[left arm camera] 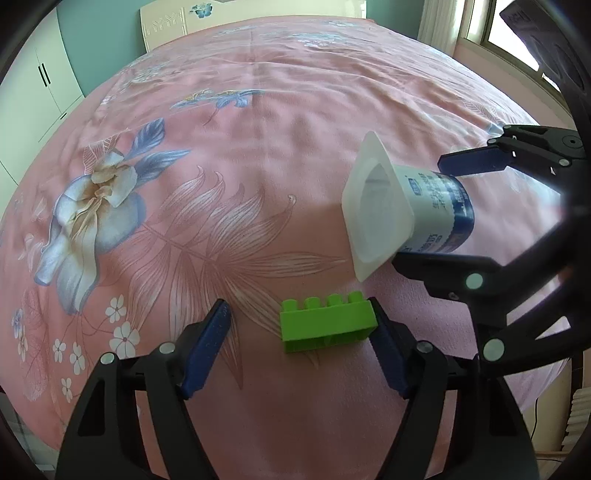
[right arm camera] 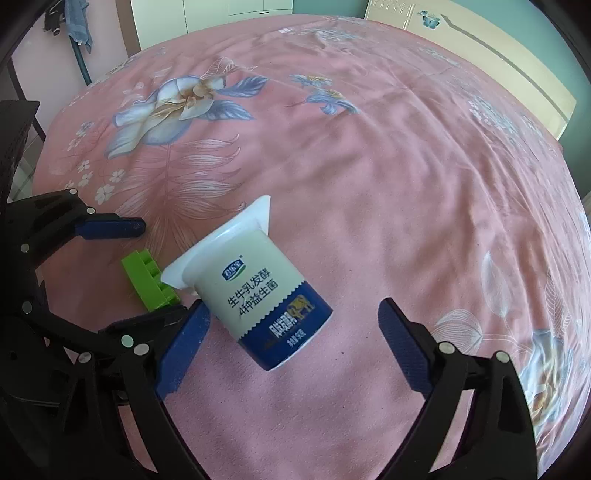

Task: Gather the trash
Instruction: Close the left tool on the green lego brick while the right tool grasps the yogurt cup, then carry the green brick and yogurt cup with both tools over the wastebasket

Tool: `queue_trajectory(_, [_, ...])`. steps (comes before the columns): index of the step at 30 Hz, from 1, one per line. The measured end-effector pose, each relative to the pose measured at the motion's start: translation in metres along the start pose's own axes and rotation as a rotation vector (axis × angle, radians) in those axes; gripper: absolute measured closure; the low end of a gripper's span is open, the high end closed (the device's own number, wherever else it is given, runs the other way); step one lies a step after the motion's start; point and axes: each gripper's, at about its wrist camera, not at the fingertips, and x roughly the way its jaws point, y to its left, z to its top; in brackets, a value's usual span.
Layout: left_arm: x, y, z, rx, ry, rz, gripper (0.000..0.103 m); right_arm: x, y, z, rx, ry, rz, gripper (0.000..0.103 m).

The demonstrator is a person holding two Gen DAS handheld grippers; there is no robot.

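An empty white and blue yogurt cup (right arm camera: 258, 284) lies on its side on the pink bed, its open mouth facing left. It also shows in the left wrist view (left arm camera: 406, 210). My right gripper (right arm camera: 293, 314) is open, its fingers on either side of the cup's blue base; it also shows in the left wrist view (left arm camera: 428, 206). A green toy brick (left arm camera: 327, 321) lies between the fingers of my open left gripper (left arm camera: 301, 317), close to the right finger. The brick (right arm camera: 147, 282) and the left gripper (right arm camera: 162, 266) show in the right wrist view.
The pink floral bedsheet (left arm camera: 258, 129) covers the whole bed. A cream headboard (left arm camera: 221, 18) stands at the far end, white wardrobes (left arm camera: 37, 85) at the left, a window (left arm camera: 509, 33) at the right. The bed's edge runs close behind both grippers.
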Motion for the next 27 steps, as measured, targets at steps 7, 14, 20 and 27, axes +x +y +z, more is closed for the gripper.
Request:
queue_trajectory(7, [0.001, 0.01, 0.001, -0.014, -0.005, -0.004, 0.04, 0.016, 0.007, 0.007, -0.034, 0.043, 0.019, 0.045])
queue_trajectory(14, [0.002, 0.016, 0.003, -0.02, -0.005, -0.004, 0.053, 0.014, 0.01, 0.01, -0.051, 0.034, 0.009, 0.046])
queue_trajectory(20, [0.001, 0.02, 0.003, -0.02, -0.006, -0.014, 0.058, 0.013, 0.011, 0.008, -0.05, 0.047, 0.004, 0.047])
queue_trajectory(27, [-0.003, 0.021, 0.0, -0.006, -0.009, -0.008, 0.058, 0.008, 0.008, 0.001, -0.016, 0.051, -0.001, 0.047])
